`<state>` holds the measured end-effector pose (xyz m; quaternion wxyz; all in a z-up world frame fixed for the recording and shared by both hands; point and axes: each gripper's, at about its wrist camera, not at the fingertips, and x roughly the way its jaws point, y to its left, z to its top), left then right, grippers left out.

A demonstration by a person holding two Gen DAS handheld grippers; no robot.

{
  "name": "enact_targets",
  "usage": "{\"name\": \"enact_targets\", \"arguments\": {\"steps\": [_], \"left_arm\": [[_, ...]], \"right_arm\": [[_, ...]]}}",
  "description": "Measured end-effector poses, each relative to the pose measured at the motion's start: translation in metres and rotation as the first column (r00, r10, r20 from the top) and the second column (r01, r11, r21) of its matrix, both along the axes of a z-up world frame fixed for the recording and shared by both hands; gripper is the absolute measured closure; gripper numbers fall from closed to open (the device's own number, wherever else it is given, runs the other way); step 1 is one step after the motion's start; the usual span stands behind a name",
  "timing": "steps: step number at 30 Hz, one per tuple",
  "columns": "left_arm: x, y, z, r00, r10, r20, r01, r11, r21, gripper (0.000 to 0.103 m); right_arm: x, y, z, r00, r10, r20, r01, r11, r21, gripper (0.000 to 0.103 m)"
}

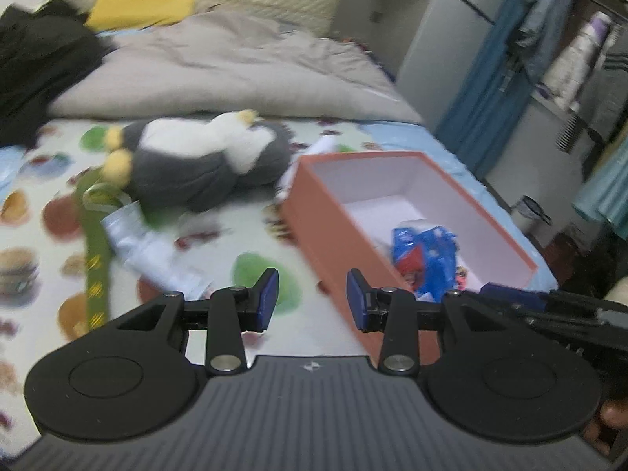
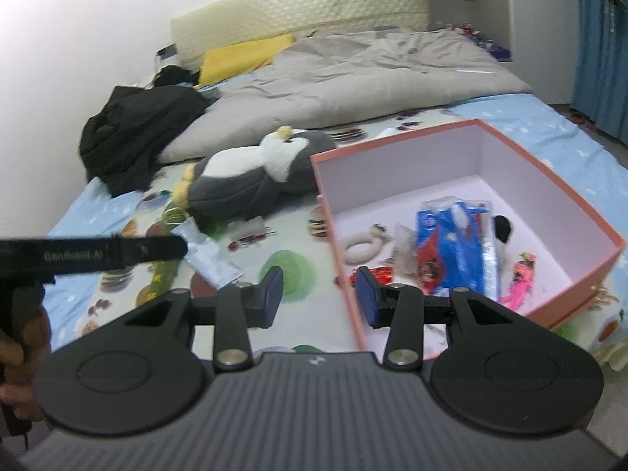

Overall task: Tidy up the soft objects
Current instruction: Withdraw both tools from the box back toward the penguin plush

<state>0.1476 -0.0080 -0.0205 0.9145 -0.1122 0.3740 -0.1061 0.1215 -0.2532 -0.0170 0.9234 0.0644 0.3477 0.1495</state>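
Observation:
A grey and white plush penguin (image 1: 196, 157) lies on the patterned bed sheet, also in the right wrist view (image 2: 259, 172). To its right stands an open orange box (image 1: 314, 212) (image 2: 337, 212) holding a blue packet (image 1: 426, 253) (image 2: 451, 247), a white ring (image 2: 361, 247) and a pink doll (image 2: 520, 280). A silver-white pouch (image 1: 145, 249) (image 2: 212, 259) and a green strap (image 1: 96, 263) lie on the sheet in front of the penguin. My left gripper (image 1: 313, 300) is open and empty above the sheet by the box's near corner. My right gripper (image 2: 320, 296) is open and empty over the box's left wall.
A grey duvet (image 2: 353, 78) and a black garment (image 2: 141, 125) lie farther back on the bed, with a yellow pillow (image 2: 243, 57) at the headboard. Blue curtains (image 2: 600, 39) hang at the right. The left gripper's body (image 2: 90, 255) crosses the right view's left side.

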Motion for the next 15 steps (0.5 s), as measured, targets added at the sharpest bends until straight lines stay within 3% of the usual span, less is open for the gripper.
{"name": "enact_targets", "arguments": {"steps": [10, 15], "left_arm": [[-0.022, 0.043, -0.017, 0.982, 0.185, -0.038, -0.185, 0.983, 0.006, 0.059], [-0.015, 0.054, -0.036, 0.968, 0.239, -0.075, -0.24, 0.971, -0.009, 0.053]], "right_arm": [[0.006, 0.04, -0.011, 0.99, 0.128, -0.054, -0.127, 0.992, 0.015, 0.059], [0.019, 0.055, -0.016, 0.984, 0.159, -0.084, -0.158, 0.987, 0.016, 0.059]]}}
